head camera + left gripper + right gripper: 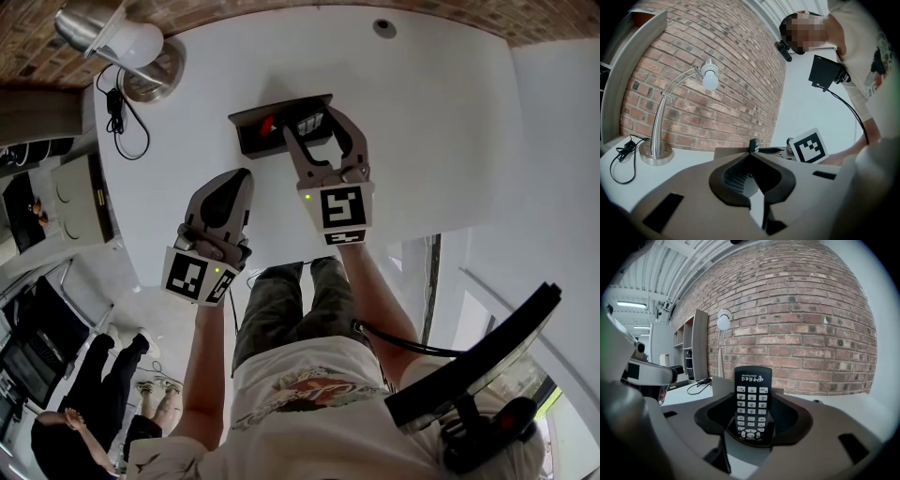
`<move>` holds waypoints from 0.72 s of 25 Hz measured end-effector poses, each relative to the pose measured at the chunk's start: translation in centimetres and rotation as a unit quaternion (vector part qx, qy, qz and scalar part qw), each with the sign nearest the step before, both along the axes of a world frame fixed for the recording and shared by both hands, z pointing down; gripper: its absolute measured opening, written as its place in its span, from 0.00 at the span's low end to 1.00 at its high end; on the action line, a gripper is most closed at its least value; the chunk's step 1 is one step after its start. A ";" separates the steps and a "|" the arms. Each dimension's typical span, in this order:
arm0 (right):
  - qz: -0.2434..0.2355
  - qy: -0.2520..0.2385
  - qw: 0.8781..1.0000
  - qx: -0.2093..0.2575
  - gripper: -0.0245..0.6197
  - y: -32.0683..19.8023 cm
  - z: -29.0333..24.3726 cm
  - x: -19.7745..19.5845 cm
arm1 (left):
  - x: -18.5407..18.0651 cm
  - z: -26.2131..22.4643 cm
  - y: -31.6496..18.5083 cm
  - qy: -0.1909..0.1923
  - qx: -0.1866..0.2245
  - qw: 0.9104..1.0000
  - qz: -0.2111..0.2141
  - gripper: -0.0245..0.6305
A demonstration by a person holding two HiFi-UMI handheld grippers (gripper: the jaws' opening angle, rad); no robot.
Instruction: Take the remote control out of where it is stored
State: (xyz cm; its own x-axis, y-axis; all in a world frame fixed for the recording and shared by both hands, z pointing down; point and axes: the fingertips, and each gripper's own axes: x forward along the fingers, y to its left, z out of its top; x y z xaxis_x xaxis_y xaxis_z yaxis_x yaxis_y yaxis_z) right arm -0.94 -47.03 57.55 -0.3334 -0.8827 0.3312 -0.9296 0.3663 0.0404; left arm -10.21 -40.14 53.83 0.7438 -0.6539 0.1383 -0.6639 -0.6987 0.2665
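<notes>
**Gripping the remote at its box**

We have the right gripper (311, 120) out over the white table (422, 141) at the dark box (251, 139). Its jaws are closed on the near end of the black remote (752, 399), which stands between them with its keys facing the camera. Whether the remote is clear of the box we cannot tell. Our left gripper (752, 151) hangs nearer us above the table, jaws together, holding nothing. A lamp (658, 126) stands by the brick wall (717, 70).
</notes>
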 end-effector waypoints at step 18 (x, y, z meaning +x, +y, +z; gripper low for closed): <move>-0.008 0.004 1.000 0.027 0.40 3.0 -5.7 0.2 | -0.3 -6.0 2.2 0.001 0.042 0.999 0.011 0.04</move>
State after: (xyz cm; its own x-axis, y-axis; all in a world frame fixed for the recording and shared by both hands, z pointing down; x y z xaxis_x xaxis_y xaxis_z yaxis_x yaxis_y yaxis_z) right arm -0.75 -44.06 51.85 -0.3446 -0.8938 0.2870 -0.9233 0.3779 0.0683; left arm -10.48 -37.95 47.83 0.7589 -0.6458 0.0830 -0.6470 -0.7335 0.2081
